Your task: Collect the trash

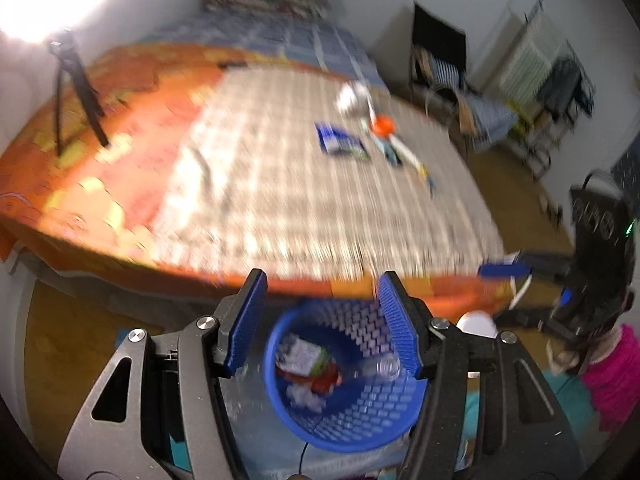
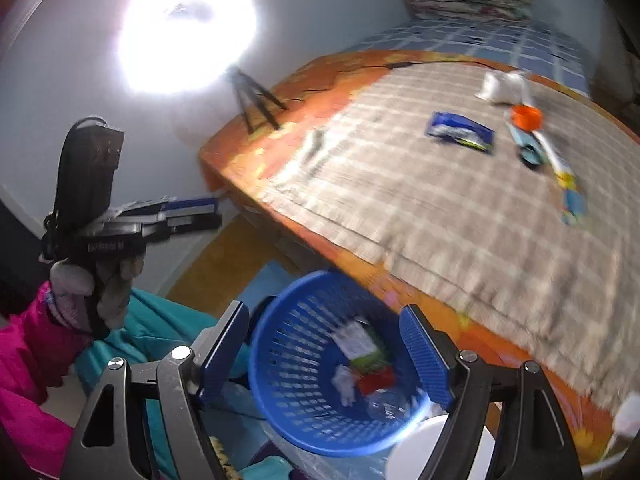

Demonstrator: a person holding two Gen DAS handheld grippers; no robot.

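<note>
A blue plastic basket (image 1: 360, 420) stands on the floor at the bed's foot and holds wrappers, crumpled paper and a clear bottle (image 1: 380, 368); it also shows in the right wrist view (image 2: 296, 380). My left gripper (image 1: 322, 324) is open and empty above the basket. My right gripper (image 2: 324, 356) is open and empty above it too. On the checked bedspread lie a blue packet (image 1: 340, 142), an orange cup (image 1: 383, 125), a white bag (image 1: 352, 96) and a long wrapper (image 1: 408, 158). The packet (image 2: 460, 130) and cup (image 2: 527, 116) show in the right view.
The bed (image 1: 120, 128) fills the middle, with a black tripod (image 1: 76, 92) and a bright lamp at its left. A chair and racks stand at the far right wall (image 1: 440, 64). The other hand-held gripper shows in each view (image 1: 600, 264) (image 2: 92, 208). Teal cloth (image 2: 168, 320) lies by the basket.
</note>
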